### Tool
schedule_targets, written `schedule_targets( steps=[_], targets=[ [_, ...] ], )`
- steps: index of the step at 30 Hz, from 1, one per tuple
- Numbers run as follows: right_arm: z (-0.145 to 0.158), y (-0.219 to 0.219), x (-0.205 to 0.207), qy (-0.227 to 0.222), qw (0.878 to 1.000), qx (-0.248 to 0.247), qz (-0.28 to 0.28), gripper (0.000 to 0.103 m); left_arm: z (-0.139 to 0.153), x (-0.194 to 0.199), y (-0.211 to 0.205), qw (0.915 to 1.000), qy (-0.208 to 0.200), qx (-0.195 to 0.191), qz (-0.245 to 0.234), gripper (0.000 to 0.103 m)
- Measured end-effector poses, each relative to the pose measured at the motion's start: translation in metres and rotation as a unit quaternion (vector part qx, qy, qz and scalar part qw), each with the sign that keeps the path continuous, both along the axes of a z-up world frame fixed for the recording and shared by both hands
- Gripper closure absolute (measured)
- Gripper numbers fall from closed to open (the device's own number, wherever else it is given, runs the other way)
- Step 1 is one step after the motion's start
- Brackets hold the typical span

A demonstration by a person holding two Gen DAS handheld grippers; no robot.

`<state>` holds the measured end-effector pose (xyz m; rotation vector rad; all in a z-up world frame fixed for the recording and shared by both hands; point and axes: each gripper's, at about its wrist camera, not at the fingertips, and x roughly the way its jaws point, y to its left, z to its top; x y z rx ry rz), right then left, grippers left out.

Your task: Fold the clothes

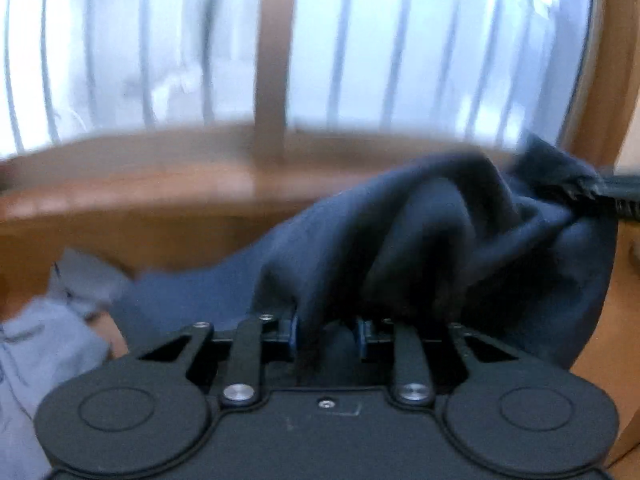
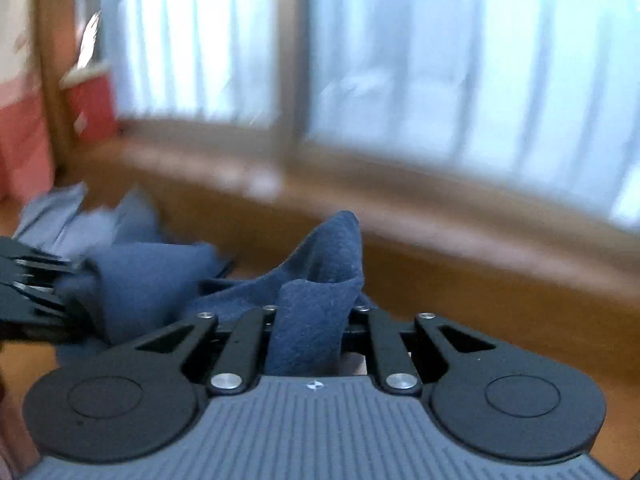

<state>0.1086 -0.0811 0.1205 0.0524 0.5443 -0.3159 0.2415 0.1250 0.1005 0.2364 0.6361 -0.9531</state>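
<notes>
Both grippers – left (image 1: 328, 336), right (image 2: 308, 332) – tilt downward, each clamped on the navy cloth (image 1: 400, 240); fingertips hidden, pale garment (image 1: 36, 344) at 8 o'clock blurred.

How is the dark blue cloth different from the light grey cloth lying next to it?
The dark blue cloth is navy; the light grey cloth is pale. The dark blue cloth is pinched by the left gripper and the right gripper and bunched up between them; the light grey cloth is gripped by neither. The dark blue cloth fills the middle of the left view; the light grey cloth sits off at its edge. Both look soft and rumpled.
</notes>
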Motion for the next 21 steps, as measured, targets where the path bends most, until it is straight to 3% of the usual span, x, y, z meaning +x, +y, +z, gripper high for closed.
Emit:
schedule_targets(
  steps=[3, 5, 7, 9, 11, 13, 14, 15, 17, 19, 21],
  targets=[
    [0.028, -0.023, -0.039, -0.029, 0.996, -0.053, -0.060, 0.092, 0.018, -0.008, -0.008, 0.9997, -0.017, 0.007, 0.018, 0.079],
    [0.039, -0.038, -0.066, -0.035, 0.992, -0.078, -0.092, 0.092, 0.006, -0.019, -0.020, 0.9988, -0.013, 0.038, 0.027, 0.079],
    [0.032, -0.052, -0.091, -0.014, 0.987, -0.105, -0.121, 0.090, -0.013, -0.032, -0.028, 0.9966, 0.007, 0.073, 0.039, 0.077],
    [0.009, -0.066, -0.112, 0.036, 0.984, -0.114, -0.133, 0.088, -0.040, -0.046, -0.034, 0.9917, 0.041, 0.110, 0.052, 0.072],
    [-0.021, -0.082, -0.129, 0.103, 0.979, -0.110, -0.135, 0.076, -0.066, -0.060, -0.039, 0.9841, 0.075, 0.147, 0.065, 0.060],
    [-0.058, -0.097, -0.144, 0.178, 0.968, -0.095, -0.147, 0.055, -0.086, -0.075, -0.046, 0.9756, 0.097, 0.180, 0.079, 0.060],
    [-0.072, -0.104, -0.152, 0.202, 0.962, -0.093, -0.156, 0.053, -0.092, -0.082, -0.050, 0.9729, 0.105, 0.190, 0.080, 0.059],
    [-0.080, -0.110, -0.161, 0.213, 0.960, -0.088, -0.157, 0.050, -0.095, -0.089, -0.056, 0.9716, 0.108, 0.195, 0.081, 0.058],
    [-0.087, -0.121, -0.176, 0.216, 0.962, -0.075, -0.150, 0.047, -0.096, -0.093, -0.065, 0.9742, 0.095, 0.191, 0.074, 0.045],
    [-0.081, -0.132, -0.184, 0.193, 0.970, -0.063, -0.135, 0.028, -0.091, -0.104, -0.072, 0.9781, 0.074, 0.184, 0.065, 0.037],
    [-0.070, -0.146, -0.191, 0.168, 0.977, -0.055, -0.121, 0.025, -0.082, -0.120, -0.093, 0.9818, 0.035, 0.180, 0.050, 0.034]
  ],
)
